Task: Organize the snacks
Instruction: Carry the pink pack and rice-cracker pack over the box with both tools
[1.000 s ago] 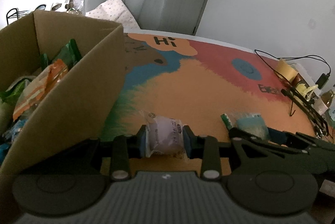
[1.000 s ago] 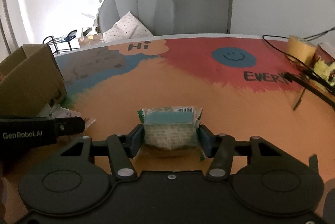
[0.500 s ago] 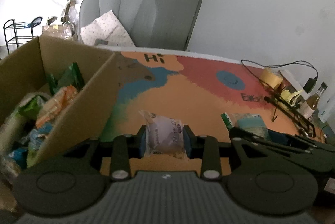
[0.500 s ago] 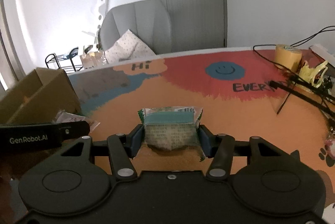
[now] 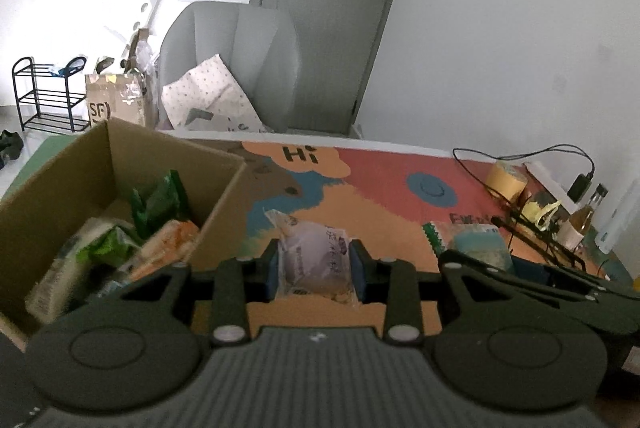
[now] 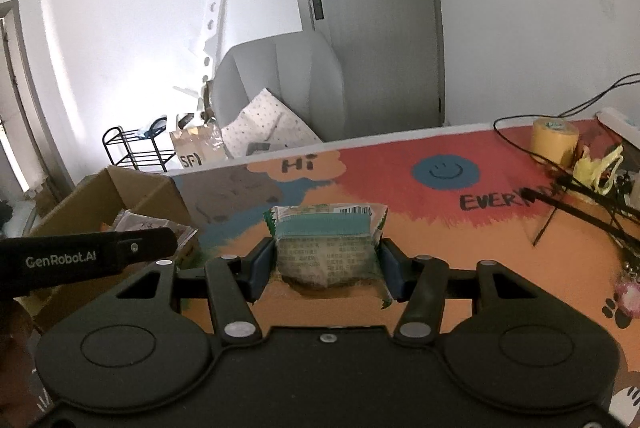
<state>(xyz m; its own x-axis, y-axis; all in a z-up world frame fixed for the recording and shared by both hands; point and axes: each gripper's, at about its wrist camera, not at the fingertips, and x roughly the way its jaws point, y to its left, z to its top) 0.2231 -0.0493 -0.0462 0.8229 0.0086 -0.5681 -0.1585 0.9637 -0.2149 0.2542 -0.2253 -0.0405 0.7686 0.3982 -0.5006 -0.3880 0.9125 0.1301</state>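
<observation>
My left gripper (image 5: 316, 270) is shut on a pale purple snack packet (image 5: 314, 256), held above the colourful table mat just right of an open cardboard box (image 5: 216, 204) that holds several snack packs (image 5: 156, 204). My right gripper (image 6: 326, 266) is shut on a green and teal snack packet (image 6: 326, 248), also held above the mat. It shows in the left wrist view (image 5: 476, 242) to the right. The box (image 6: 148, 196) lies to the left in the right wrist view, behind the left gripper's body (image 6: 80, 260).
A roll of yellow tape (image 6: 554, 140), black cables (image 6: 576, 196), yellow scraps and a bottle (image 5: 586, 218) crowd the table's right side. A grey armchair (image 5: 240, 60) with a dotted cushion stands behind the table, near a black rack (image 5: 44, 96) and a door.
Both grippers have risen with their packets still held. More of the box's inside and the room behind now shows.
</observation>
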